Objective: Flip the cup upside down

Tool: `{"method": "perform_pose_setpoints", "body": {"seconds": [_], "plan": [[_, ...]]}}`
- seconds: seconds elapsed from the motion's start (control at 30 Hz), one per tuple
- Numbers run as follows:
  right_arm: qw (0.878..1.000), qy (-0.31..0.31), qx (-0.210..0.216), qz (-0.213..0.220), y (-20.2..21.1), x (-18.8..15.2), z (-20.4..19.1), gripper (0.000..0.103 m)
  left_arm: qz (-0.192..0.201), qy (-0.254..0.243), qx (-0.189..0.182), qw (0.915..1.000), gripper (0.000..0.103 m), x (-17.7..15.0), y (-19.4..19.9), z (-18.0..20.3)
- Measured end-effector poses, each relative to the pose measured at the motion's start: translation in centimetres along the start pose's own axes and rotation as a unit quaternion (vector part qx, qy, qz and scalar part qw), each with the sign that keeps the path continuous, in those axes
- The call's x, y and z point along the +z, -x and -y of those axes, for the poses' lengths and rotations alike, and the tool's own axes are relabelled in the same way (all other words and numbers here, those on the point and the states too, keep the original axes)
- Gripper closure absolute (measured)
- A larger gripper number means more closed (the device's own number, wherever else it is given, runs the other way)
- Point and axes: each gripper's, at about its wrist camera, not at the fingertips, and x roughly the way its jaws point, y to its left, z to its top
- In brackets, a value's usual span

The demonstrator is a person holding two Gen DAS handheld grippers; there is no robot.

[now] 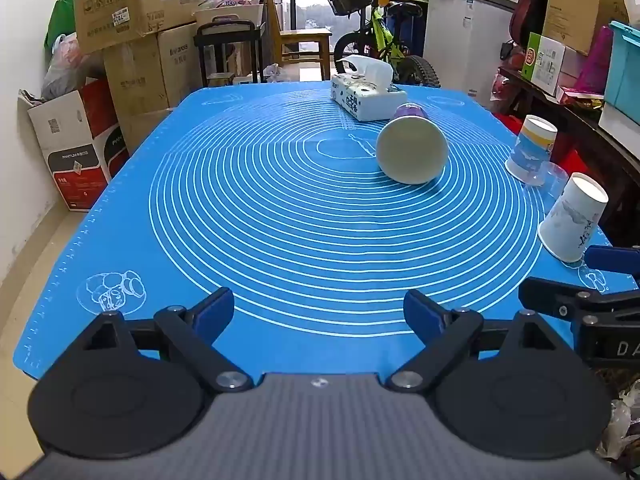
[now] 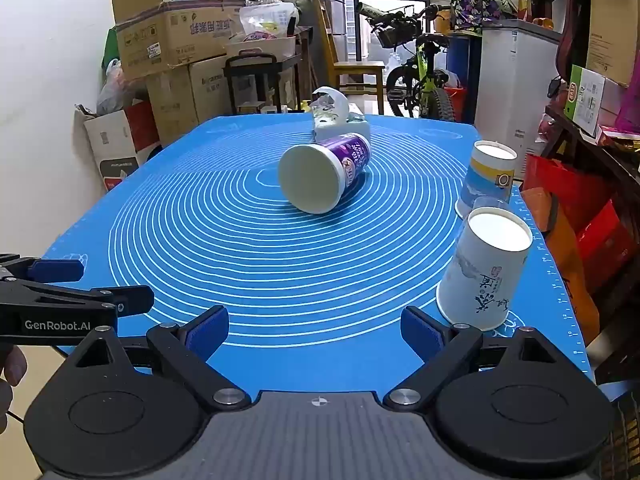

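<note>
Cluttered storage surrounds the blue worktop (image 1: 120, 240). From the left wrist, the purple cup (image 1: 411, 150) lies on its side just before the tissue box (image 1: 366, 96); it could roll off if nudged. Left tongs (image 1: 318, 314) gape wide, empty. From the right wrist, right tongs (image 2: 314, 330) likewise spread, holding nothing, well short of the cup.

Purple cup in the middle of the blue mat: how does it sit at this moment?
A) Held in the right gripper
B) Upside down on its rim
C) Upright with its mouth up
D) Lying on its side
D: the purple cup lies on its side on the blue mat, one round end facing the cameras, just in front of the tissue box; both grippers are open and well short of it.
</note>
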Motion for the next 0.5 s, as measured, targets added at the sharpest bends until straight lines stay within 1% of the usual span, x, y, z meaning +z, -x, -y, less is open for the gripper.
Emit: {"method": "perform_pose_setpoints", "body": {"seconds": [0.2,0.27,0.33,0.37,0.4,0.5], "plan": [[1.0,0.0,0.0,0.0,0.0,0.0,0.0,0.01,0.005,0.0,0.002,1.0,0.012,0.1,0.3,-0.3],[1.0,0.0,0.0,-0.001,0.0,0.0,0.0,0.01,0.001,-0.004,0.002,1.0,0.012,-0.5,0.1,1.0],[1.0,0.0,0.001,-0.002,-0.1,0.0,0.0,0.01,0.002,-0.003,0.002,1.0,0.012,-0.6,0.1,1.2],[1.0,0.001,0.0,-0.002,-0.1,0.0,0.0,0.01,0.002,-0.003,0.001,1.0,0.012,-0.6,0.2,1.2],[1.0,0.001,0.0,-0.002,-0.1,0.0,0.0,0.01,0.0,-0.003,-0.004,1.0,0.012,-0.2,0.1,0.4],[1.0,0.002,0.0,-0.001,-0.2,0.1,0.0,0.01,0.0,-0.006,-0.004,1.0,0.012,-0.3,0.1,0.5]]}}
